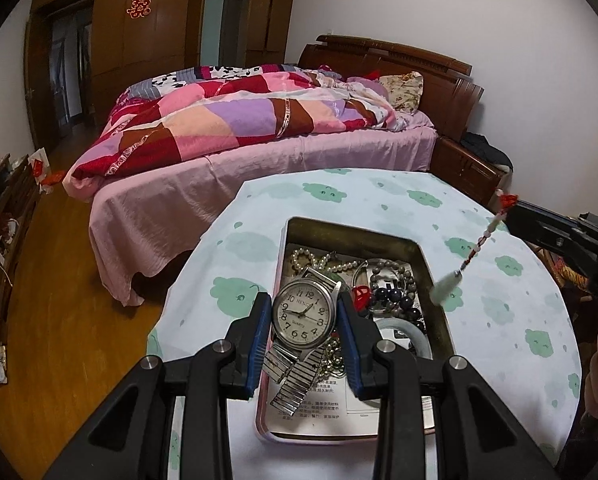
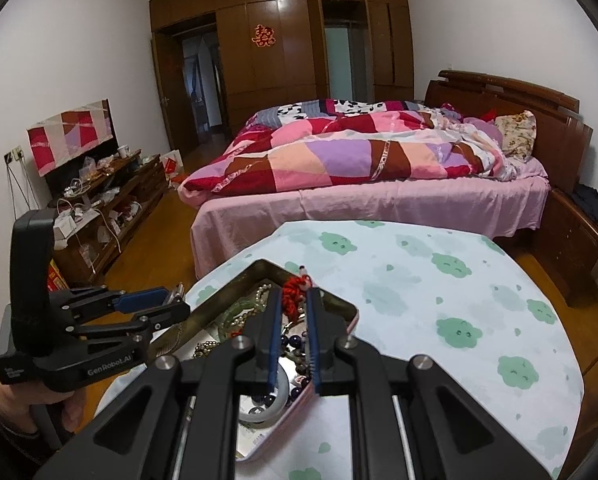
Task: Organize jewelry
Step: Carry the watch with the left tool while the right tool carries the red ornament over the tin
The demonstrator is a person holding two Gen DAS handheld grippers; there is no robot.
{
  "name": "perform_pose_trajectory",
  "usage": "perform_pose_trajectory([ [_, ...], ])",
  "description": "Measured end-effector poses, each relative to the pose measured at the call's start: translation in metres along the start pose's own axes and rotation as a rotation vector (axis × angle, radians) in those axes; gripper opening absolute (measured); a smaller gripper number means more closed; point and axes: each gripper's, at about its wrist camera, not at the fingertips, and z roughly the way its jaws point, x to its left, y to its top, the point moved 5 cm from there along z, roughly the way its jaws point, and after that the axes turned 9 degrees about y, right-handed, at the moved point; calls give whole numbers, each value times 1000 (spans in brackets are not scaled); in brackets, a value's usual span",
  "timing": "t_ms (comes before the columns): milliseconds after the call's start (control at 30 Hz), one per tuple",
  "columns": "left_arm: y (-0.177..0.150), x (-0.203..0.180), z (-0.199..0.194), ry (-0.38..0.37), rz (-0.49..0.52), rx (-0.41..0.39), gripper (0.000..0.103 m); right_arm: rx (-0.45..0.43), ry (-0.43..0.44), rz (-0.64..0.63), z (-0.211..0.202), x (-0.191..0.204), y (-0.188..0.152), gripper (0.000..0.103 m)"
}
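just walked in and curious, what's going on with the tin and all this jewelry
A person is sorting jewelry from an open tin on a table with a cloud-print cloth. The left tool is clamped on a silver wristwatch, held over the tin. The right tool grips the red knot of a beaded charm, which dangles above the tin's right edge. Pearls, dark beads and a bangle lie tangled in the tin.

The watch [image 1: 303, 312] has a shiny metal case and ribbed metal band. The tin [image 1: 431, 264] looks like dull brassy metal inside. Matt printed cloth [image 1: 379, 200] covers the surface. The fingers [image 1: 259, 332] carry blue pads, perhaps rubber. The floor [image 1: 59, 280] is glossy wood.
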Motion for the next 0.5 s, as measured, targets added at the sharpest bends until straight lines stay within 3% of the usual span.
perform_pose_trajectory([
  [500, -11, -4, 16, 8, 21, 38, 33, 61, -15, -16, 29, -2, -11, 14],
])
